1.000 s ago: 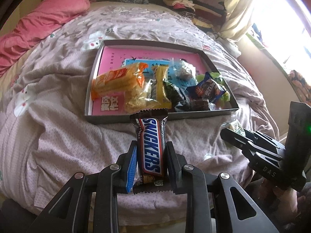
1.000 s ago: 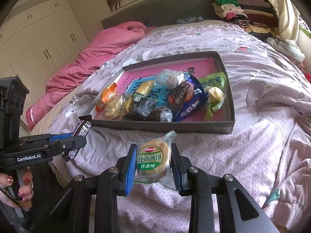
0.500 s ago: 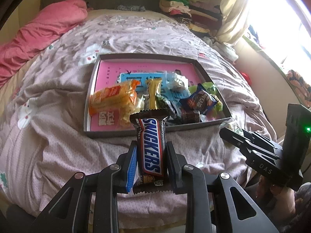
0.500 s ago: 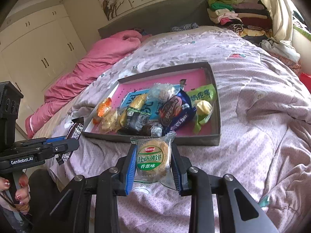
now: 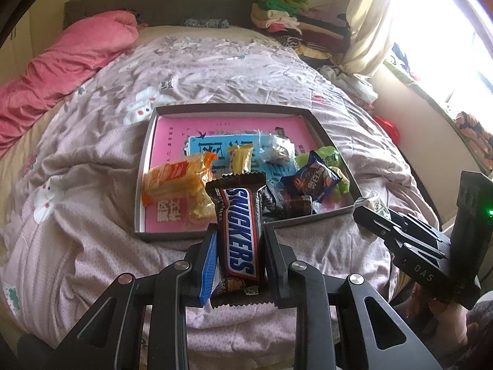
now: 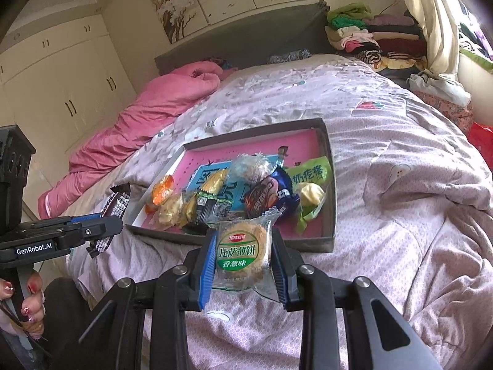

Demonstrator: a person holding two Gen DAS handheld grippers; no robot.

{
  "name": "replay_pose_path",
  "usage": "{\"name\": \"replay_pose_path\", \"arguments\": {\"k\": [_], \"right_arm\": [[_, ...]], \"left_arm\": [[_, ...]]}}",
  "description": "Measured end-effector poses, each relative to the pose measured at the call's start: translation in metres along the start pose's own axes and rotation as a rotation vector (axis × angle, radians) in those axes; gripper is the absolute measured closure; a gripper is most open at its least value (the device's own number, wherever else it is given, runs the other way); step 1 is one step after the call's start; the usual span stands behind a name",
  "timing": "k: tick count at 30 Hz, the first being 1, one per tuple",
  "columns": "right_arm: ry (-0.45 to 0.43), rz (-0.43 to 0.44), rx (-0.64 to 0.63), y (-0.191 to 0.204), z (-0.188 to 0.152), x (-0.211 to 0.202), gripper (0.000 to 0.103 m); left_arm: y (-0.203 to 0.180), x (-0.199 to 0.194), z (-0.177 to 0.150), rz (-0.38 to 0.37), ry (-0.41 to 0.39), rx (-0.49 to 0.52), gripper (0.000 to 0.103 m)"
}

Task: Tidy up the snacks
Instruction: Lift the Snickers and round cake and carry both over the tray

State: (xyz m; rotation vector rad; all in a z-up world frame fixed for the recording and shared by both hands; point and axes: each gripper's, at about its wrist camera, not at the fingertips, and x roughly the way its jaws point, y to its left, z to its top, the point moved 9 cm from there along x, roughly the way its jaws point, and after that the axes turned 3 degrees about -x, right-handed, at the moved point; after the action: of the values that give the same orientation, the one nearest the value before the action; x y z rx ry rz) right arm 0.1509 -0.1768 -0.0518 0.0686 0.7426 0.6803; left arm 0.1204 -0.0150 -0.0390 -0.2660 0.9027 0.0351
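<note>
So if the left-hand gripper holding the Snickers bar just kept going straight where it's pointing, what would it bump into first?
Probably the near wall of the shallow grey cardboard tray on the bed; the left gripper points down toward it, though depth is hard to judge.

Daylight scene, bright overall. Window (image 5: 440, 37) at upper right of left wrist view blown out to white glare; curtain (image 5: 366, 21) beside it backlit. Right wrist view more evenly lit, colours slightly washed, pale glare at upper right edge. Bedspread (image 6: 385, 160) lit softly, folds casting shallow shadows. Strong fisheye bending toward edges; black vignette in corners of both views. Centre sharp, packet lettering legible; rims soft, slight purple fringing.
</note>
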Motion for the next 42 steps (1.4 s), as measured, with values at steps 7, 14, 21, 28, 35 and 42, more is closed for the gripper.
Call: {"name": "replay_pose_path", "arguments": {"k": [7,14,21,28,35,42], "right_arm": [[-0.037,0.002,-0.002,-0.001,0.012,-0.003,0.070],[-0.062,-0.016,0.006,-0.011,0.025,-0.001,0.070],[-0.063,-0.035,0.035,-0.030,0.033,0.008,0.070],[-0.057,-0.037,0.015,-0.033,0.037,0.018,0.070],[-0.059,-0.014,-0.060,-0.018,0.045,0.031,0.070],[-0.022,-0.002,-0.152,0.003,0.045,0.052,0.070]], "left_arm": [[-0.001,0.003,0.014,0.005,-0.021,-0.003,0.074],[-0.001,0.022,0.030,0.004,-0.025,-0.012,0.074],[-0.007,0.045,0.041,-0.001,-0.022,-0.009,0.074],[-0.009,0.067,0.050,-0.005,-0.014,-0.010,0.074],[-0.010,0.081,0.051,-0.005,-0.006,0.005,0.074],[-0.013,0.088,0.050,-0.007,0.000,0.034,0.074]]}}
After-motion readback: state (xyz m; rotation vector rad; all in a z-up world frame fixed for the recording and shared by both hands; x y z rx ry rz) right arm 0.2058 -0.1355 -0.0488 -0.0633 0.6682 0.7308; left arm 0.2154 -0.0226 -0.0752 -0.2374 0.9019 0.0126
